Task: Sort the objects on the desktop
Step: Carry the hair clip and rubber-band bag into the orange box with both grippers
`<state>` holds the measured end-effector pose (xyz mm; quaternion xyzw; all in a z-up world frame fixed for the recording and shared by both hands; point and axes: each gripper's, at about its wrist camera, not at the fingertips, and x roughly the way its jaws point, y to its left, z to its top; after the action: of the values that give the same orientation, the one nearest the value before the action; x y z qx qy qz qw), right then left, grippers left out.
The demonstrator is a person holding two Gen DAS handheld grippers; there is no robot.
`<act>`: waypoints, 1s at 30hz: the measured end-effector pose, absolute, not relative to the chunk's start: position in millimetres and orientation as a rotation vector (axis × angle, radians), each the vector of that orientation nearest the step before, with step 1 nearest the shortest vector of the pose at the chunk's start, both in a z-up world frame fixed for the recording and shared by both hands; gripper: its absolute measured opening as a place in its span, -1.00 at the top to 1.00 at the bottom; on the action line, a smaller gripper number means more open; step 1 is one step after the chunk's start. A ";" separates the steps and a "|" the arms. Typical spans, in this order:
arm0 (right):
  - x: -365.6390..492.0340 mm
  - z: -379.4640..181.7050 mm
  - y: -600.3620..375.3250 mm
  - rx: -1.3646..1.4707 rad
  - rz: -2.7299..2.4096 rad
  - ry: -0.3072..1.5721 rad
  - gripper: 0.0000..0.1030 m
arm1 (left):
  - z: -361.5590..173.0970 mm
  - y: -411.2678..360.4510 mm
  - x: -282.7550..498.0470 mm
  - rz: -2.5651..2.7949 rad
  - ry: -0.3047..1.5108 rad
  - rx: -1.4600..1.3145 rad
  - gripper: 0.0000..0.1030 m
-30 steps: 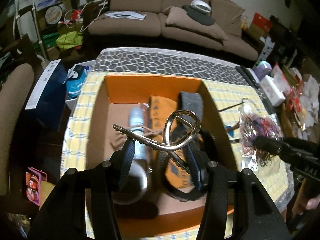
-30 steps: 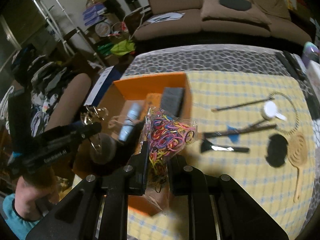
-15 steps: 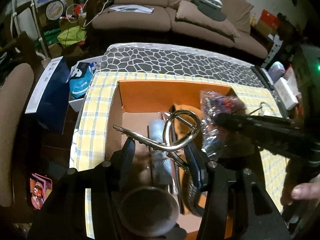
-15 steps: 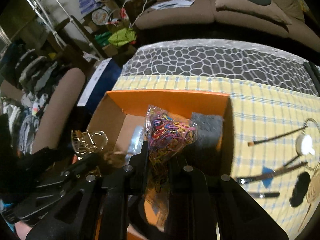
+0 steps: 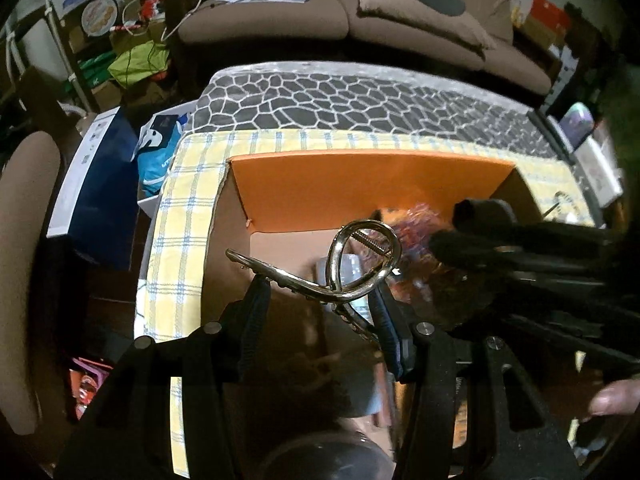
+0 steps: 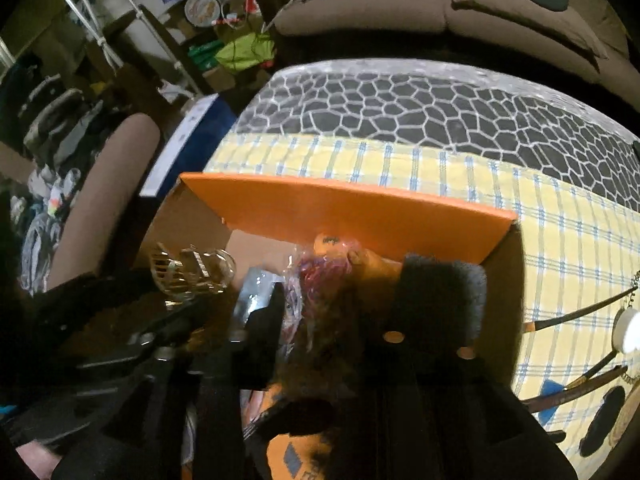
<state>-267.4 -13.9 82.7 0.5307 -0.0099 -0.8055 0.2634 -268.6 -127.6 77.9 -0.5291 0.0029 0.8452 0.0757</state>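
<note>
In the left wrist view, the left gripper (image 5: 320, 300) is seen from behind, its two black fingers closed partway around a gold metal hair claw clip (image 5: 344, 268), which is gripped between them and held above an open orange box (image 5: 360, 184). The box fills the centre of the frame and rests on a yellow checked cloth (image 5: 180, 232) laid over a grey pebble-patterned table top (image 5: 360, 96). At 3 o'clock the right gripper (image 5: 500, 240) is seen reaching across into the box, with a blurred bag of coloured rubber bands (image 5: 416, 224) at its tip, just beside the clip. A clear bottle (image 5: 344, 268) lies on the box floor beneath the clip, only partly shown. A brown sofa (image 5: 360, 12) stands beyond the table at 12 o'clock. In the right wrist view, the right gripper (image 6: 332, 320) is lowered into the orange box (image 6: 340, 208), and the bag of coloured rubber bands (image 6: 320, 276) is seen between its fingers at the centre, against the far wall of the box; whether the bag is pinched or loose cannot be told, since the fingers are dark and blurred. A dark grey block (image 6: 444, 296) stands just right of the bag inside the box. At 9 o'clock the clip (image 6: 192, 276) is seen held in the left gripper (image 6: 176, 308). At 3 to 4 o'clock, brushes (image 6: 572, 316) and a small white lid (image 6: 628, 332) lie on the checked cloth (image 6: 560, 240) outside the box.
</note>
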 end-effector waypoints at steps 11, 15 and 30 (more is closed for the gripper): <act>-243.5 115.5 3.9 1.345 -2.183 0.002 -0.01 | 58.4 -111.7 -289.1 2.463 0.290 -1.648 0.07; -233.0 114.0 5.7 1.343 -2.173 0.055 -0.01 | 55.0 -104.3 -295.5 2.414 0.456 -1.652 0.07; -220.9 106.0 6.0 1.370 -2.174 0.083 -0.01 | 78.5 -109.9 -278.5 2.442 0.375 -1.596 -0.34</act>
<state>-220.9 6.0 106.0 0.5113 0.0309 -0.8115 0.2813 -278.5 -109.9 78.5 -0.5400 0.1267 0.8261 0.0999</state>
